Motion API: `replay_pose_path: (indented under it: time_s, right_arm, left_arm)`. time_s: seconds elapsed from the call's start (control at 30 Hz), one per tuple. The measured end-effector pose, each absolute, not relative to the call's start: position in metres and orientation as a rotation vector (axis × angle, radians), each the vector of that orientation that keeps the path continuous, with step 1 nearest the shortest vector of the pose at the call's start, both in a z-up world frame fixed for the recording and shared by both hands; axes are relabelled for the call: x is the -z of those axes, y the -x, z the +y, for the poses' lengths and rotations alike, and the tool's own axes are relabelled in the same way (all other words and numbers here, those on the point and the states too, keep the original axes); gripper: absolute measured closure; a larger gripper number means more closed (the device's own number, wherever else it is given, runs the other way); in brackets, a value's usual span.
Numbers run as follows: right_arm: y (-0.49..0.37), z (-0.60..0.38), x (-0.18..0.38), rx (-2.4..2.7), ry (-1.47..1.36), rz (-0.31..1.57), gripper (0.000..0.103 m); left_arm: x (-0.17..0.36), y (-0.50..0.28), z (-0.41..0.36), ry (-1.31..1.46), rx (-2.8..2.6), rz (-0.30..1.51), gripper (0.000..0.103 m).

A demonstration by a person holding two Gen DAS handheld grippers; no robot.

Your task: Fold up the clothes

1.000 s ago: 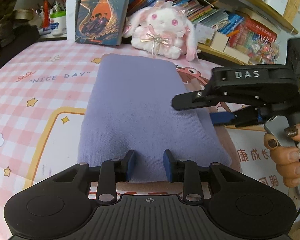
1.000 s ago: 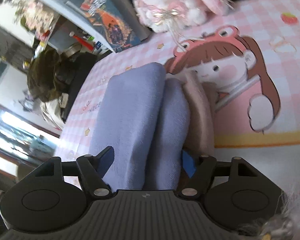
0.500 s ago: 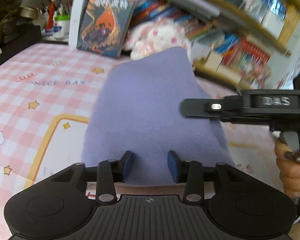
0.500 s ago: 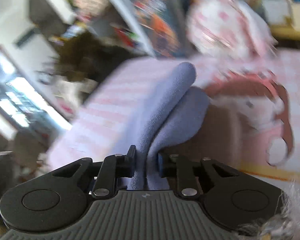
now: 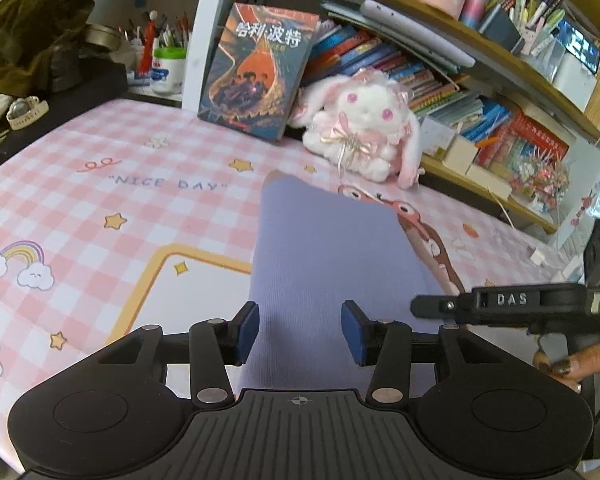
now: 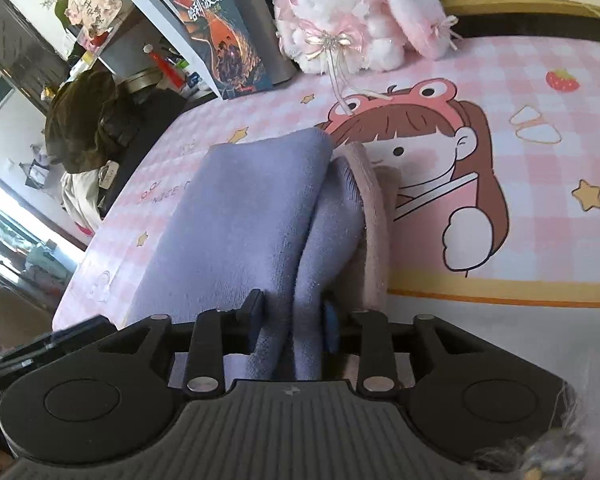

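A folded purple garment (image 5: 328,248) lies lengthwise on the pink checked mat (image 5: 100,184). It rests on a beige garment (image 6: 374,220) that shows along its right side. My left gripper (image 5: 300,332) stands open over the near end, its blue pads apart and the cloth passing below them. My right gripper (image 6: 292,318) sits at the purple garment's (image 6: 252,208) right edge. Two bunched folds fill its gap and touch both pads while its jaws are opening. In the left wrist view the right gripper (image 5: 420,307) appears side-on, held by a hand (image 5: 572,364).
A white and pink plush rabbit (image 5: 364,128) and a leaning book (image 5: 256,68) stand at the mat's far edge, under shelves full of books. A pen cup (image 5: 168,68) and dark clothing (image 5: 24,40) sit at the far left.
The right gripper pinched the purple folds and raised them half a second ago; now the cloth lies low again and its jaws stand wider. The left jaws widened and the left gripper drew back and up.
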State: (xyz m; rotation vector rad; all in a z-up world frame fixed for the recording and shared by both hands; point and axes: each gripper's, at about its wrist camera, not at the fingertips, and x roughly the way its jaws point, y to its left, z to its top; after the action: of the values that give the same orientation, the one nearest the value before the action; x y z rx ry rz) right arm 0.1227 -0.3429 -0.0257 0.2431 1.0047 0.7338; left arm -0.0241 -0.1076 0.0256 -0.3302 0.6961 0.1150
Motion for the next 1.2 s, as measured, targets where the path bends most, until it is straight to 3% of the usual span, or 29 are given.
replay_pose_path:
  time_s: [0.23,0.37,0.6,1.07,1.2]
  right_arm:
    - [-0.117,-0.359,0.015,-0.69,-0.229,0.977,0.063]
    - [-0.107,-0.37,0.008,-0.679,-0.21,0.965,0.051]
    - [-0.094,-0.386,0.005,-0.694,-0.195,0.976,0.04]
    - [-0.053,-0.39,-0.004,-0.592,-0.15,0.978,0.031]
    - [-0.032,-0.38,-0.006,-0.534,-0.151,0.989,0.028]
  left_arm:
    - [-0.027,0.024,-0.112,0.328,-0.118,0.696,0.055]
    - [-0.029,0.027,-0.118,0.325,-0.11,0.703,0.055]
    - [-0.027,0.034,-0.136,0.35,-0.106,0.709,0.055]
    - [-0.015,0.043,-0.138,0.373,0.04,0.729,0.053]
    - [-0.012,0.051,-0.125,0.378,0.073,0.745,0.044]
